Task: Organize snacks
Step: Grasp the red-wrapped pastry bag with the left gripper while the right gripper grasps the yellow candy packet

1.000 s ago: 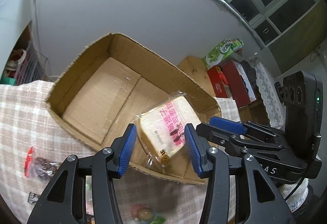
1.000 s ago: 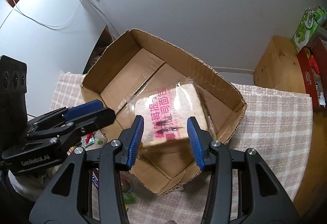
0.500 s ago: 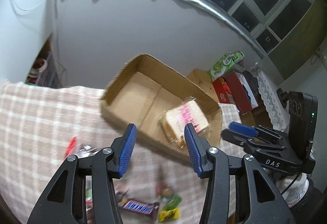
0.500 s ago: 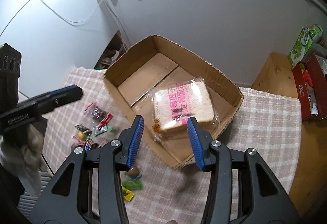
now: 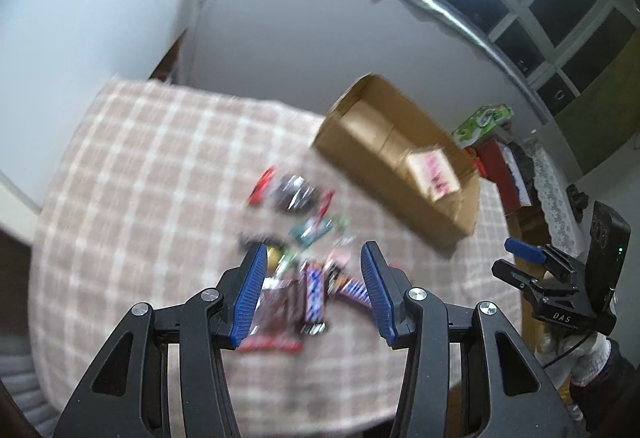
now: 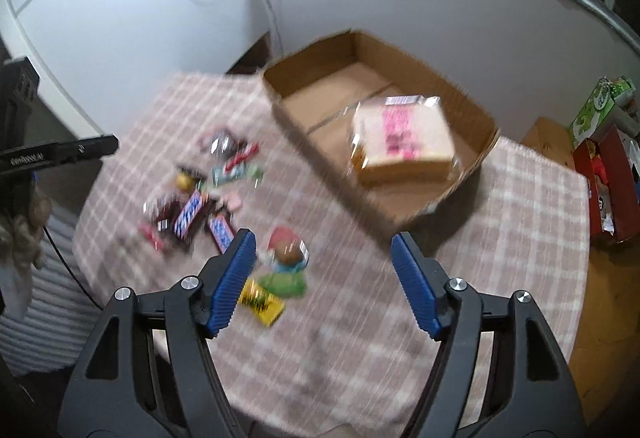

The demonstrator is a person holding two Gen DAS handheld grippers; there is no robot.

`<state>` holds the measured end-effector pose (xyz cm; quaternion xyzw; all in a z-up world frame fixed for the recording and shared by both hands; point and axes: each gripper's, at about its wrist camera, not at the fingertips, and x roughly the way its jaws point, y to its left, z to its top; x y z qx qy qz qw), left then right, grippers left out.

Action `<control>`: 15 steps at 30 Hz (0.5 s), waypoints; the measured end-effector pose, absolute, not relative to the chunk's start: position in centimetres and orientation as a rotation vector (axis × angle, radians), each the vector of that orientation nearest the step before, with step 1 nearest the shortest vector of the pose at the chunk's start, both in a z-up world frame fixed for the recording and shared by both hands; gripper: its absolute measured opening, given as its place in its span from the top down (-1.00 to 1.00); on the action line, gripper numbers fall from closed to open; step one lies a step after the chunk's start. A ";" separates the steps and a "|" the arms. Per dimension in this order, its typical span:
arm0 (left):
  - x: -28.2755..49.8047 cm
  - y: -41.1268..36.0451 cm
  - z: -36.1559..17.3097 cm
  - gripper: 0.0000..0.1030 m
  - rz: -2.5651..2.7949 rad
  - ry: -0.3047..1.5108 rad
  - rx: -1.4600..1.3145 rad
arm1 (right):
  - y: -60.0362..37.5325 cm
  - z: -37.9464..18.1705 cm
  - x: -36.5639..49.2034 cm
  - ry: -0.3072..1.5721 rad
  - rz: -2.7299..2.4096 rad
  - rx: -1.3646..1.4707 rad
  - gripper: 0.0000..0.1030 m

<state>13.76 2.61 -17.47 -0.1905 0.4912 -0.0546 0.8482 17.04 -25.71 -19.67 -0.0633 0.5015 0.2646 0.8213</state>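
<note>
A: Right wrist view: what is seen of the right gripper (image 6: 322,270)?

B: Its jaws have just been opening and stand wide apart, with nothing between them. It is held above the checked tablecloth (image 6: 520,206), near a yellow packet (image 6: 262,303).

A: And the left gripper (image 5: 312,280)?

B: Its blue pads are parted, nothing clamped; blurred candy bars (image 5: 314,292) are seen beneath them.

A: Where is the wrapped bread (image 6: 402,140)?

B: It is lying in the cardboard box (image 6: 316,76), at its right near corner. The loose snacks (image 6: 200,194) are scattered on the cloth left of the box.
</note>
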 end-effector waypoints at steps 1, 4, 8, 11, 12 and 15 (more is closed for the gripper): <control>13.1 2.9 -17.9 0.10 -0.106 1.044 -0.409 | -25.5 -20.2 16.7 1.085 0.572 -0.145 -0.42; 11.7 3.6 -19.4 0.10 -0.082 1.074 -0.435 | -24.6 -21.7 15.6 1.136 0.613 -0.184 -0.42; 10.4 4.0 -21.1 0.10 -0.064 1.100 -0.458 | -22.6 -23.2 14.3 1.168 0.706 -0.273 -0.35; 10.1 3.9 -21.8 0.10 -0.066 1.111 -0.455 | -21.4 -24.6 14.0 1.200 0.766 -0.323 -0.13; 10.1 3.8 -22.0 0.10 -0.067 1.112 -0.455 | -21.0 -25.0 14.0 1.212 0.787 -0.330 -0.09; 9.9 3.9 -22.6 0.10 -0.070 1.116 -0.456 | -19.9 -26.1 14.0 1.244 0.843 -0.341 0.05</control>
